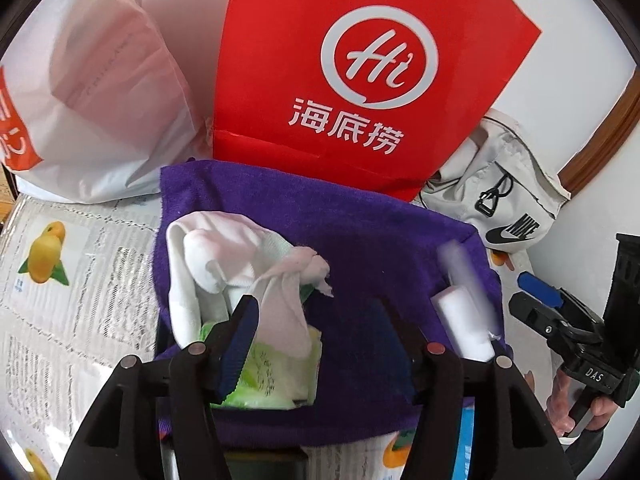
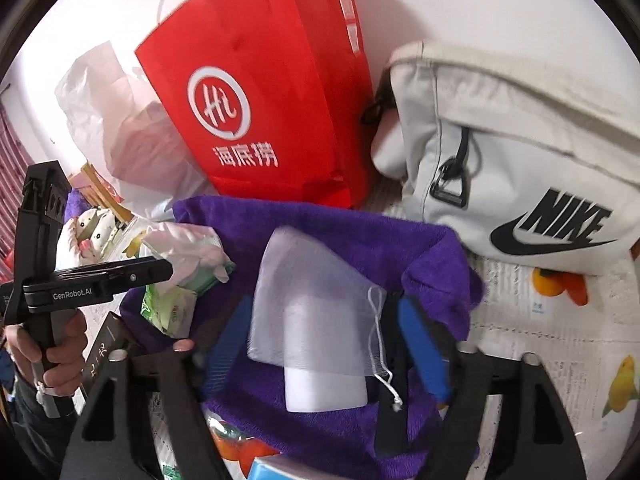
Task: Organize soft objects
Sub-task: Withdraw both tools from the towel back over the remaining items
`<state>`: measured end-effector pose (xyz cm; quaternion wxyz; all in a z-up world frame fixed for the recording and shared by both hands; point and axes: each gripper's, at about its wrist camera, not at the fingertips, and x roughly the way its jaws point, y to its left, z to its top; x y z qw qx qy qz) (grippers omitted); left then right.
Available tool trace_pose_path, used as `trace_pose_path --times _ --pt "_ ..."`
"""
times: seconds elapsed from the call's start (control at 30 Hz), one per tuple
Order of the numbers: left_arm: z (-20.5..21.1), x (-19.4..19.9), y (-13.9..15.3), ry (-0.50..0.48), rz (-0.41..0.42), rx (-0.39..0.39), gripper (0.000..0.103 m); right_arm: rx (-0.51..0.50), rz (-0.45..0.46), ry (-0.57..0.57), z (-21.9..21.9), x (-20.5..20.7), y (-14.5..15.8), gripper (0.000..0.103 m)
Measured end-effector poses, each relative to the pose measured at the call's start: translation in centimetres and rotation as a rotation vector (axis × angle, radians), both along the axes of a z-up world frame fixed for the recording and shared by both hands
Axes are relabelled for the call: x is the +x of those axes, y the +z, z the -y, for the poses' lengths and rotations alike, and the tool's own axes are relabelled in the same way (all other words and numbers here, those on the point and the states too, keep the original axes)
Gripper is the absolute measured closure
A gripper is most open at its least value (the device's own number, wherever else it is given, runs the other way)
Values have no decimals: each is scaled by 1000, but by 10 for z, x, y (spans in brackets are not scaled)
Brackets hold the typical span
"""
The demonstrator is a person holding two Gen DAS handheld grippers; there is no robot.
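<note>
desk (image 2: 560,340): fruit-print newspaper cover | white wall (image 2: 460,0) at 12 o'clock | purple towel (image 1: 360,240) centre | left gripper (image 1: 316,324), right gripper (image 2: 320,328): fingers wide, gripping nothing

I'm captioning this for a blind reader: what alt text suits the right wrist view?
A white mesh pouch lies on a purple towel between the open right gripper fingers. Behind stand a red paper bag and a white Nike bag.

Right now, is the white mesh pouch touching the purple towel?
Touching. The right wrist view shows the white mesh pouch lying flat on the purple towel, with towel visible all around it.
</note>
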<state>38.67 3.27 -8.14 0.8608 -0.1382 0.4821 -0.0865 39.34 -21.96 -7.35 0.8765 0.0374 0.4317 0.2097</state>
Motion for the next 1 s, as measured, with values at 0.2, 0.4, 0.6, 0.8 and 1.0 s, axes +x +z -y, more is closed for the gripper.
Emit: trace_pose_path --times 0.2,0.4,0.6,0.8,1.0 --pt "-2 -25 16 -5 25 1 43 2 16 -7 0 -26 16 24" --pt "-5 -59 27 -2 49 7 43 13 49 -15 0 -68 26 24" --pt "-6 -98 35 17 95 69 43 -5 49 -15 -7 -114 32 24" --pt "-1 -137 36 -16 113 68 43 -44 33 -12 -17 -167 28 24" --pt "-7 -178 26 -3 95 63 43 -47 9 0 -28 -215 14 24"
